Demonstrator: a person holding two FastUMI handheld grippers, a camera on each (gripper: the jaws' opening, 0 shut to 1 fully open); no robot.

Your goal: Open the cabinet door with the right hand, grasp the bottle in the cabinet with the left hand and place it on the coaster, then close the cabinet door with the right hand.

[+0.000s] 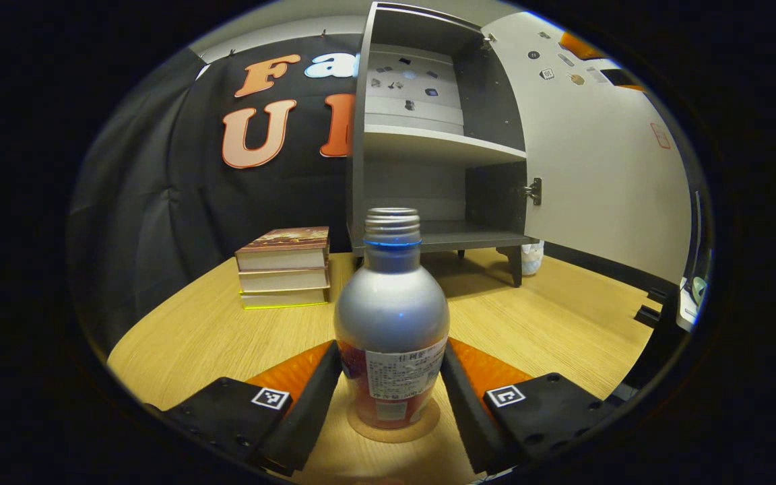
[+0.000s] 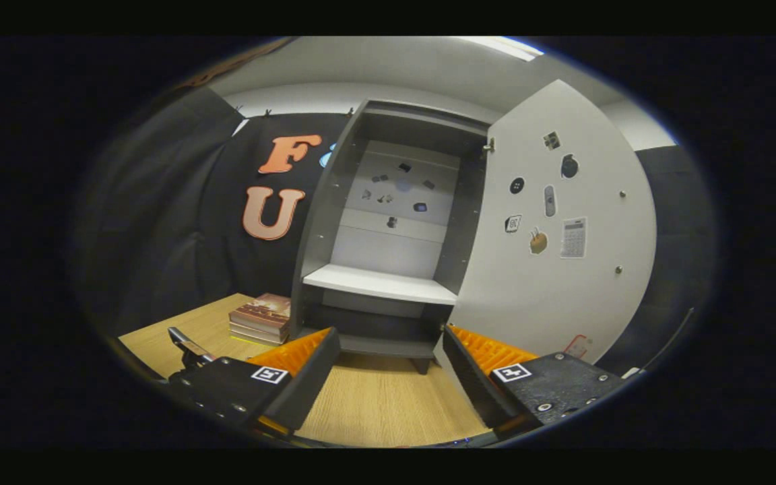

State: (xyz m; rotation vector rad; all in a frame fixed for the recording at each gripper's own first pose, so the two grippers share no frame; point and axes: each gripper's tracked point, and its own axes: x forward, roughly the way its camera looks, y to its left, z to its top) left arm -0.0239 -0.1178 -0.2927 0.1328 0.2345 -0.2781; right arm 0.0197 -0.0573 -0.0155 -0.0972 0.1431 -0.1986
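In the left gripper view, we saw the bottle [image 1: 391,316] standing upright on the round coaster [image 1: 395,428], near us on the wooden surface [image 1: 213,330]. It was a silver bottle with a threaded neck, no cap, a blue ring below the threads and a red printed band low on its body. The left tool [image 1: 391,391] sat around it, one finger at each side of the lower body. The fingers looked to touch the bottle's sides, but we could not tell whether they pressed on it. Farther off, the cabinet [image 1: 428,135] stood on short legs at the far side of the surface, with its door [image 1: 597,155] swung wide to the right. We found its lower compartment bare, and small stickers on the back wall of the upper one. Left of the cabinet lay a stack of three books [image 1: 285,267].

In the right gripper view, the right tool [image 2: 391,377] was spread wide with nothing between its fingers, above bare wood. It faced the open cabinet [image 2: 388,229], whose white shelf [image 2: 381,283] carried nothing we could see. The door [image 2: 556,249] stood open on the right, dotted with small stickers. The books [image 2: 261,318] lay at the cabinet's left foot. At the near left edge we made out a dark metal part, too small to identify.
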